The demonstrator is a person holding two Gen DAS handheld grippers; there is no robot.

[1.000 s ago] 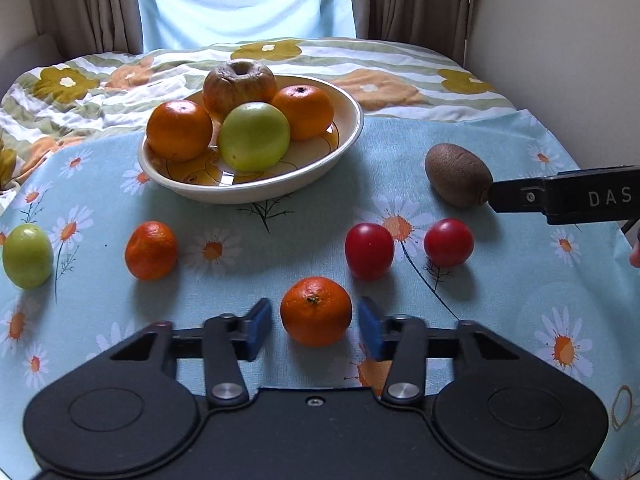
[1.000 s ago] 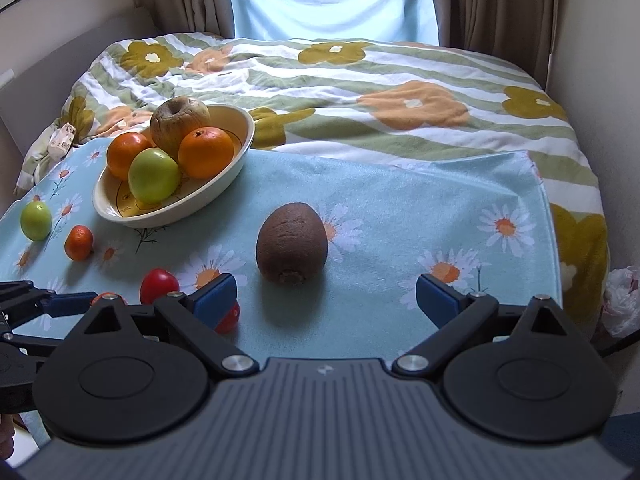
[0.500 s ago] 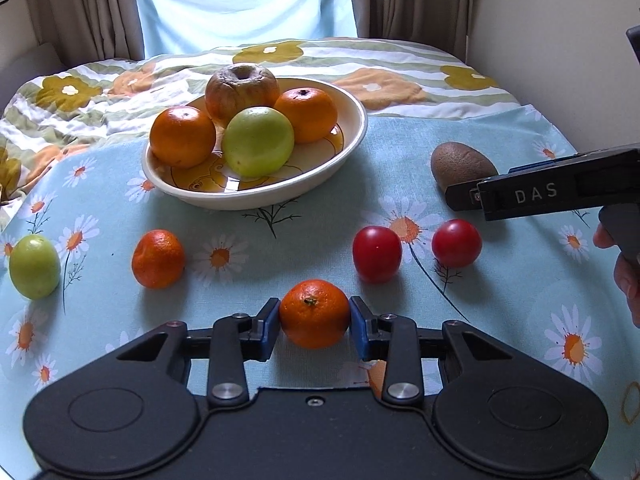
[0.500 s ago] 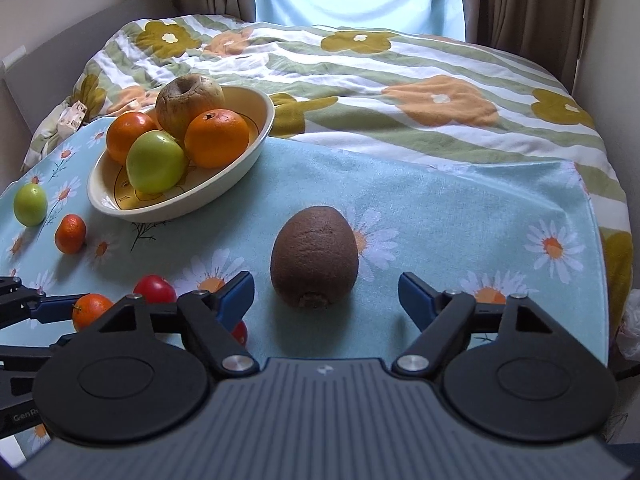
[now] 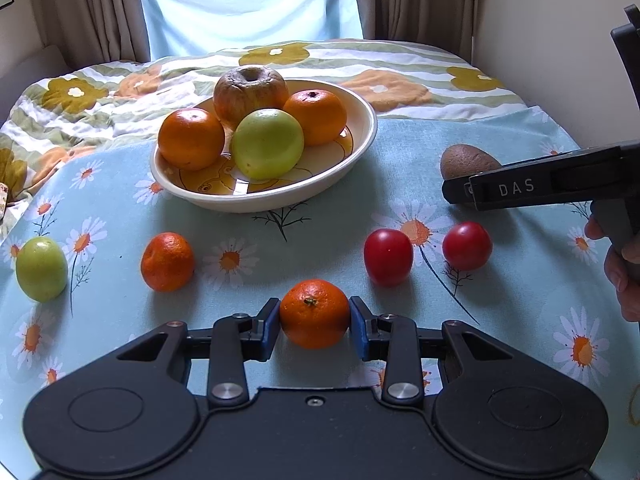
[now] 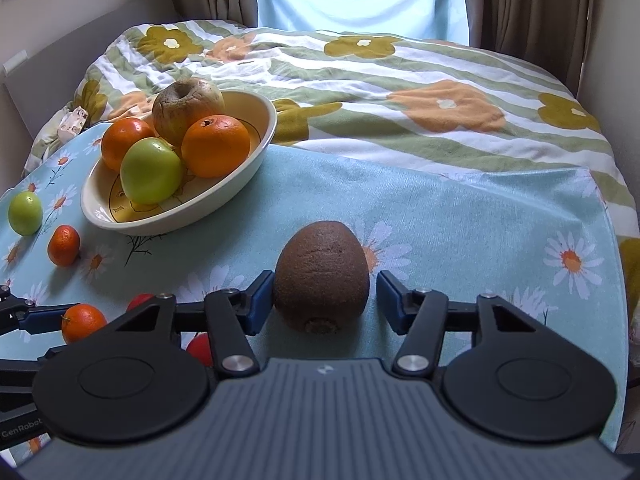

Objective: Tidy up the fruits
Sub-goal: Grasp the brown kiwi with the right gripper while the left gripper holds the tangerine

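A daisy-print cloth (image 5: 520, 320) covers the near part of the bed, and on its far left side a cream bowl (image 5: 360, 136) holds two oranges, a green apple and a wrinkled brown apple. The right gripper (image 6: 325, 294) has just been closing around the kiwi (image 6: 321, 272) at the right of the cloth: the left pad touches it, the right pad stands just clear. The left gripper (image 5: 315, 326) pinches a mandarin (image 5: 314, 312) at the near middle, two red tomatoes (image 5: 388, 257) lying just beyond.
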